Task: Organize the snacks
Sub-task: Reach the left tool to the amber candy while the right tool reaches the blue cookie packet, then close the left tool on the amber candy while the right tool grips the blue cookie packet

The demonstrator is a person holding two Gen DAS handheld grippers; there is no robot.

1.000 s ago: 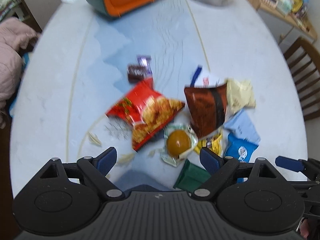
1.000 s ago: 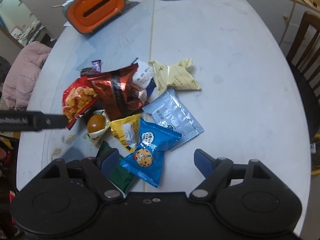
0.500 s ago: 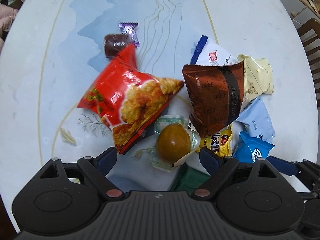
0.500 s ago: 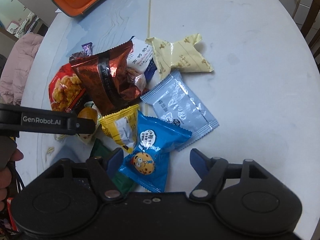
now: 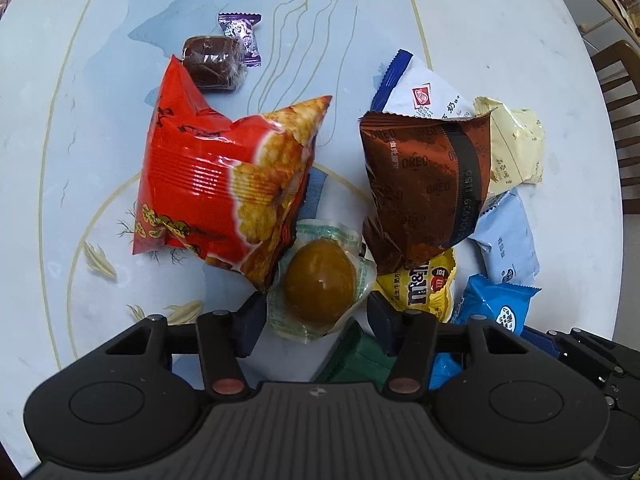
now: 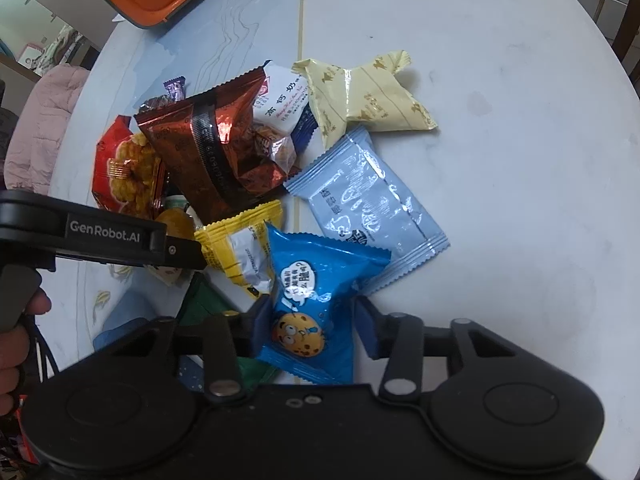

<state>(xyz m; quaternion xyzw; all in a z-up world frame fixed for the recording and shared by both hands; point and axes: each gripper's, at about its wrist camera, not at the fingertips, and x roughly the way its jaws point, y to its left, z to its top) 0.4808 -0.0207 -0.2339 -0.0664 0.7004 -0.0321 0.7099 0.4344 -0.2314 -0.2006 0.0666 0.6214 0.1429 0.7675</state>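
1. While both grippers sit low over the heap of snacks near the front edge of the white counter (image 6: 500, 128), neither has closed on anything. The left gripper (image 5: 314, 322) has its fingers parted around the vacuum-packed braised egg (image 5: 320, 285), and the right gripper (image 6: 306, 330) has its fingers parted around the blue cookie packet (image 6: 316, 300), with slack on both sides as far as I can tell.

2. If the left fingers close now, the egg looks slippery in its loose plastic film. I'd expect them to catch only the film, or to squirt the egg out sideways.

3. Because the red chip bag (image 5: 224, 188) overlaps the egg's wrapper at one edge, lifting the egg could drag or tip that bag. The yellow M&M's pouch (image 5: 424, 292) sits just beside the other finger and might get nipped along with it.

4. A dark green packet (image 5: 360, 356) lies beneath the left gripper, partly hidden. It could be shoved toward the counter's edge and fall.

5. Since the cookie packet is puffy, a hard squeeze might crush what's inside. Its corner touches the pale blue sachet (image 6: 368, 208) and the yellow pouch, so both may shift.

6. With the two grippers working so near each other, they could knock together on the way up.
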